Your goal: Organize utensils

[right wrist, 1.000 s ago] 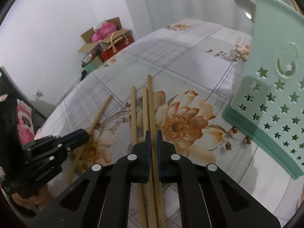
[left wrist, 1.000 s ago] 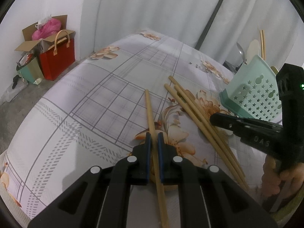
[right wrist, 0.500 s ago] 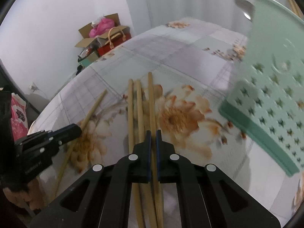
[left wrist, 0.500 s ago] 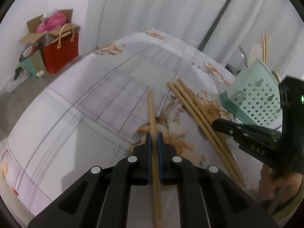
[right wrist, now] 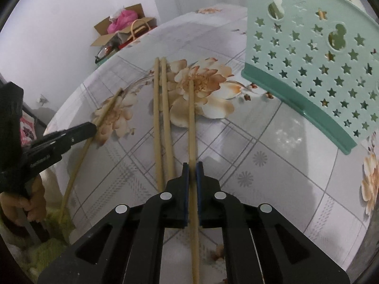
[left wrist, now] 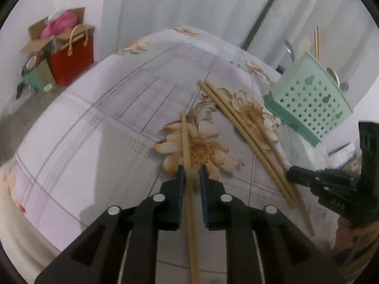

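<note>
On the flowered tablecloth (left wrist: 94, 123) lie several wooden chopsticks. One chopstick (left wrist: 186, 139) runs between the fingers of my left gripper (left wrist: 190, 169). Its jaws are opening, with a small gap on each side of the stick. My right gripper (right wrist: 192, 165) is shut on another chopstick (right wrist: 191, 118), pulled to the right of a pair of chopsticks (right wrist: 161, 108); its jaws are only just starting to ease. The mint star-punched utensil holder (right wrist: 308, 54) stands close on the right, with a spoon and more chopsticks in it. The left gripper (right wrist: 93, 126) shows at the left edge.
A red paper bag (left wrist: 71, 64) and an open cardboard box (left wrist: 47, 37) sit on the floor beyond the table's far left edge. White curtains hang behind. A hand (right wrist: 33, 203) grips the left tool near the table's front edge.
My right gripper has carried its chopstick rightward, away from the other two and closer to the holder. The left jaws have parted from their chopstick.
</note>
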A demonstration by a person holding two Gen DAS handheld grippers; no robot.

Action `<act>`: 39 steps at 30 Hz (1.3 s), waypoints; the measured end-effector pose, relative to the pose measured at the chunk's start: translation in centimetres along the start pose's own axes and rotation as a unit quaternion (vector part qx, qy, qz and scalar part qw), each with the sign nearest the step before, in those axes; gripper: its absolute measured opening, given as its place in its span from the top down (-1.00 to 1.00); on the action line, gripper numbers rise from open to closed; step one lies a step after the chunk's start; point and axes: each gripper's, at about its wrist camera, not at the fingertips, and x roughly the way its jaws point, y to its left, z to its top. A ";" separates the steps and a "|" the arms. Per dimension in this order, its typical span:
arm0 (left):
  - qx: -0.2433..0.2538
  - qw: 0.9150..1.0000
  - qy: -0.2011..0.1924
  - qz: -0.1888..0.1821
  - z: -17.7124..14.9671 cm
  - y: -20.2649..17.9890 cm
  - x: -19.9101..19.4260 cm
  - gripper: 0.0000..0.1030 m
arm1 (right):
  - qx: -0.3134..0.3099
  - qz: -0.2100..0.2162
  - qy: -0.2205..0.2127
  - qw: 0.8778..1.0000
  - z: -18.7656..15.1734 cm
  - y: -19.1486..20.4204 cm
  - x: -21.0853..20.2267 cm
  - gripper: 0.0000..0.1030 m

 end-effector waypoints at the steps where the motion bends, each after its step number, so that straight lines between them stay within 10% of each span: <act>1: 0.011 1.000 -0.002 0.009 0.2 -0.3 0.1 0.74 | -0.004 -0.002 -0.004 1.000 0.3 0.2 0.2 0.88; 13: 0.079 0.992 -0.028 0.091 2.2 -1.6 2.3 0.82 | -0.034 -0.032 -0.040 0.998 3.9 1.8 2.7 0.92; 39: 0.082 0.993 -0.019 0.084 0.8 -2.5 1.6 0.87 | -0.001 -0.022 -0.030 0.999 1.9 0.7 1.5 0.93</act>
